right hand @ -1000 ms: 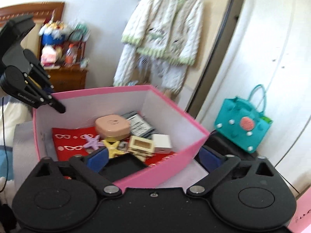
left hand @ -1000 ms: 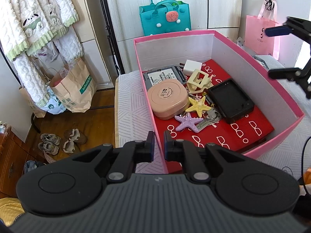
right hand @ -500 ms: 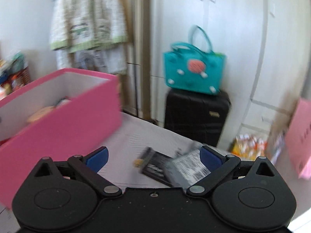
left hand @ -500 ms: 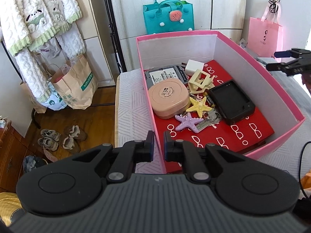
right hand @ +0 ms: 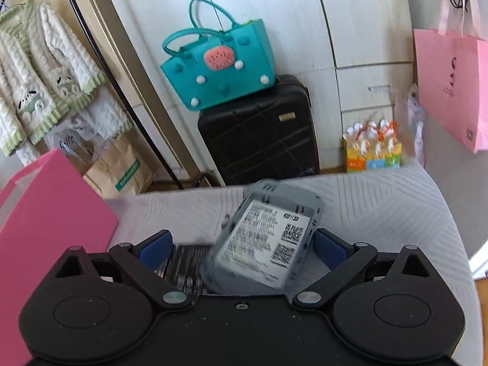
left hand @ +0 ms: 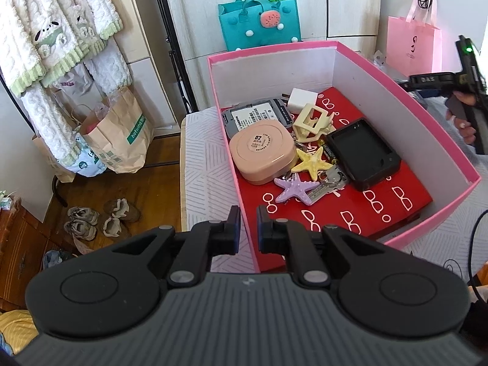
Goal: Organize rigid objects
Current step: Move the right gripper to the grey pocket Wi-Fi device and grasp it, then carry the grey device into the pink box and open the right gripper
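A pink box [left hand: 427, 113] stands on the white patterned bed. It holds a peach round case [left hand: 262, 149], a grey labelled device [left hand: 256, 116], a white charger [left hand: 300, 100], a cream frame [left hand: 312, 122], a black case [left hand: 363, 152], yellow [left hand: 311, 160] and purple [left hand: 294, 187] starfish, and keys [left hand: 328, 183]. My left gripper [left hand: 246, 228] is shut on the box's near wall. My right gripper [right hand: 241, 248] is open over a grey labelled device [right hand: 268, 244] and a dark flat object [right hand: 186, 262] on the bed; the pink box's corner [right hand: 45, 213] is at its left.
A teal bag [right hand: 219, 64] sits on a black suitcase [right hand: 259, 131] past the bed's far edge. A pink paper bag [right hand: 451, 85] hangs at the right. Brown paper bags [left hand: 119, 134], shoes [left hand: 100, 216] and hanging knitwear [left hand: 55, 45] are left of the bed.
My right gripper swung away from the pink box to the right and came down over the grey device on the bed. My left gripper stayed shut on the box wall.
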